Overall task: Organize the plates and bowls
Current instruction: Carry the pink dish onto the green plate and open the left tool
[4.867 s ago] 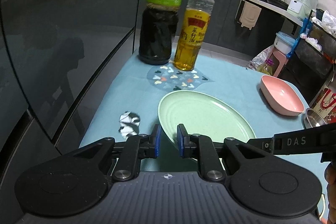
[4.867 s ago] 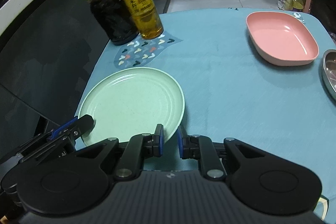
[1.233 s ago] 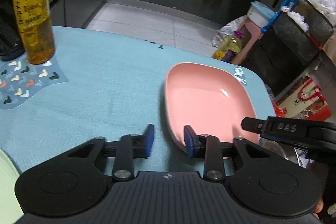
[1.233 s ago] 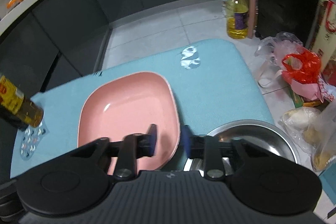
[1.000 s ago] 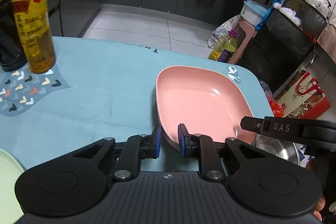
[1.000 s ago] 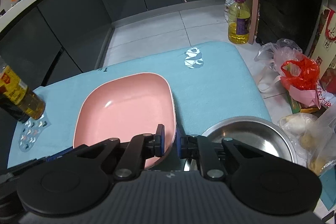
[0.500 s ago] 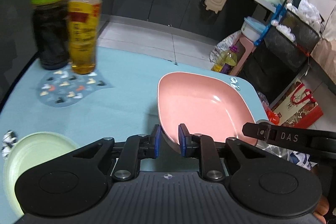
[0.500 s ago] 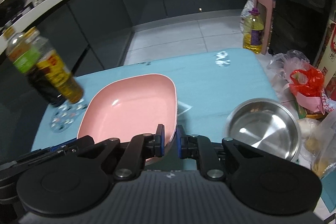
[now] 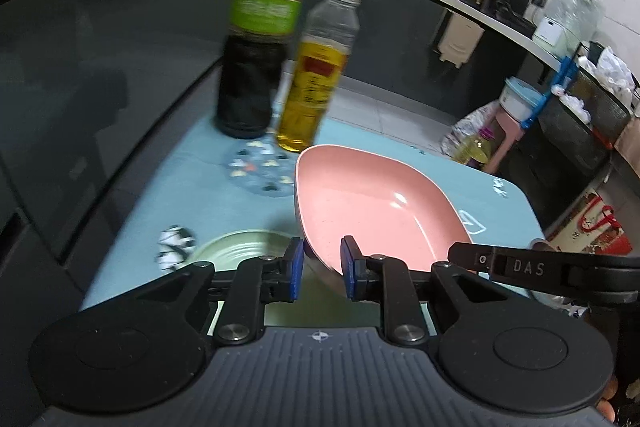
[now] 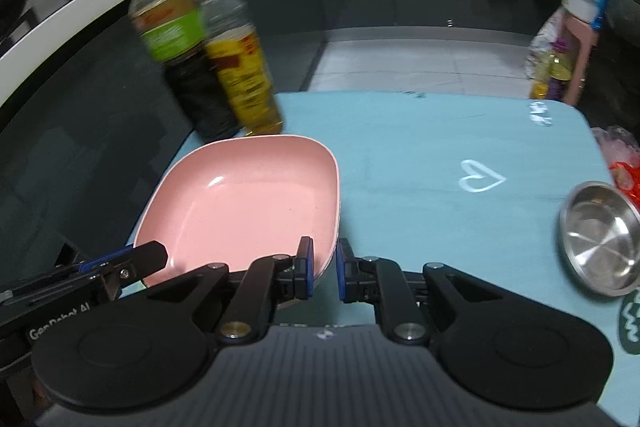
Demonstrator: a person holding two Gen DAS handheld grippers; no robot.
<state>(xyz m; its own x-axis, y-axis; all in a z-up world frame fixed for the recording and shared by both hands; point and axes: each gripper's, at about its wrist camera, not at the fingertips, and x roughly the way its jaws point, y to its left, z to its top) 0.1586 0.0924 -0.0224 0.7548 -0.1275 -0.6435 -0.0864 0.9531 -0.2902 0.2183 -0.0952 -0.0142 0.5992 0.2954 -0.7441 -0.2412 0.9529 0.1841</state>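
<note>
Pink dish [image 9: 372, 203]: was held above the green plate [image 9: 236, 247], over the blue tablecloth [image 10: 440, 147].
Left gripper [image 9: 320, 267]: fingers pinched its near rim.
Right gripper [image 10: 322, 269]: fingers clamped its right edge.
Steel bowl [image 10: 600, 239]: sat well right.
Bottles [image 9: 260, 27]: stood behind.

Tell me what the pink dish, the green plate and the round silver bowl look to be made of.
Pink dish: likely matte plastic or melamine, with a soft, speckled sheen.
Green plate: probably similar matte plastic, showing faint concentric rings; mostly hidden.
Silver bowl: stainless steel, judging by its bright mirror-like reflections.
</note>
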